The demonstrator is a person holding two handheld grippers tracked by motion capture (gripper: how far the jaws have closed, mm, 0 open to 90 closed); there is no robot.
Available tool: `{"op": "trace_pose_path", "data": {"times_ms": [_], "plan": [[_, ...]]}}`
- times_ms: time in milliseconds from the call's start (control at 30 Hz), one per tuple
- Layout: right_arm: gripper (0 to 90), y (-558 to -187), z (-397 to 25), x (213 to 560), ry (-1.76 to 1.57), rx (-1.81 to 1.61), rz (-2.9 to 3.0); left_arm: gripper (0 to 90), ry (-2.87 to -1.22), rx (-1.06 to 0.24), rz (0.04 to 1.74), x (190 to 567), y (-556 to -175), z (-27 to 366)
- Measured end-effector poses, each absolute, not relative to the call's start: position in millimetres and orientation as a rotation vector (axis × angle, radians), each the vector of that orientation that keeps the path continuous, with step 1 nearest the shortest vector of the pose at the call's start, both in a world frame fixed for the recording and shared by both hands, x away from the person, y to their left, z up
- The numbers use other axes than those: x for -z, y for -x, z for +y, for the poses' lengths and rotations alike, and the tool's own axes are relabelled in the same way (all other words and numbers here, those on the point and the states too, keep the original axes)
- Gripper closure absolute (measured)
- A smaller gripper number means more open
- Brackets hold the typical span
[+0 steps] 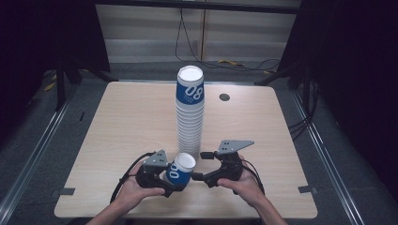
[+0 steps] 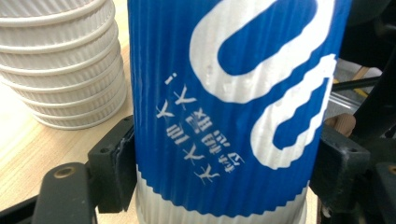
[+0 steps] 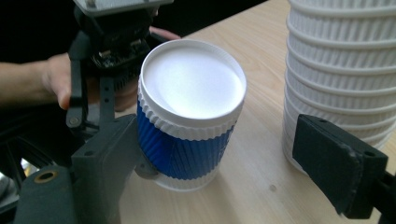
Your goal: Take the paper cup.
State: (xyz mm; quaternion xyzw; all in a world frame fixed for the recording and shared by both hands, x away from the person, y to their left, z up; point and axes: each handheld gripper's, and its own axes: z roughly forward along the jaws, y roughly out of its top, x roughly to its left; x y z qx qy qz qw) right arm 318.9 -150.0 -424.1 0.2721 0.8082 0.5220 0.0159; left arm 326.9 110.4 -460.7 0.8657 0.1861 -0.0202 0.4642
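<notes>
Blue cup [image 2: 224, 112], upside down, clamped between left gripper [image 1: 165, 180] jaws; right gripper [image 1: 199, 166] jaws gape around it beside 1 cup stack [image 1: 190, 112]. Risk: swinging knocks stack over.

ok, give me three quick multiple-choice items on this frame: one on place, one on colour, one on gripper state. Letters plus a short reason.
1. Where is the tall cup stack relative to the single cup?
A. Behind it, farther from the person
B. Left of it, at the table edge
C. On the floor

2. What colour is the single cup's sleeve?
A. Red
B. Blue with white print
C. Green

3. What is the left gripper doing?
A. Open, away from everything
B. Shut on the single cup
C. Shut on the stack

Answers:
1 A, the high view shows the stack at the table's middle, beyond the cup.
2 B, the left gripper view shows ribbed blue with white marks.
3 B, both jaws press the cup's sides; the right gripper stands open.
</notes>
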Motion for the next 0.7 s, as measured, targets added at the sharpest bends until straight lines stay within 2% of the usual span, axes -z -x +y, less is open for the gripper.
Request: {"op": "trace_pose_path", "data": {"times_ms": [400,700], "plan": [[15.4,-320.7,-146.9,421.1,-0.775,-1.504,2.648,22.1,-2.196,0.047,0.405,456.2,-332.7,109.4],[18.6,-318.9,-141.8,414.6,-0.66,-1.387,2.726,22.1,-2.284,-0.004,0.352,452.9,-332.5,104.7]]}}
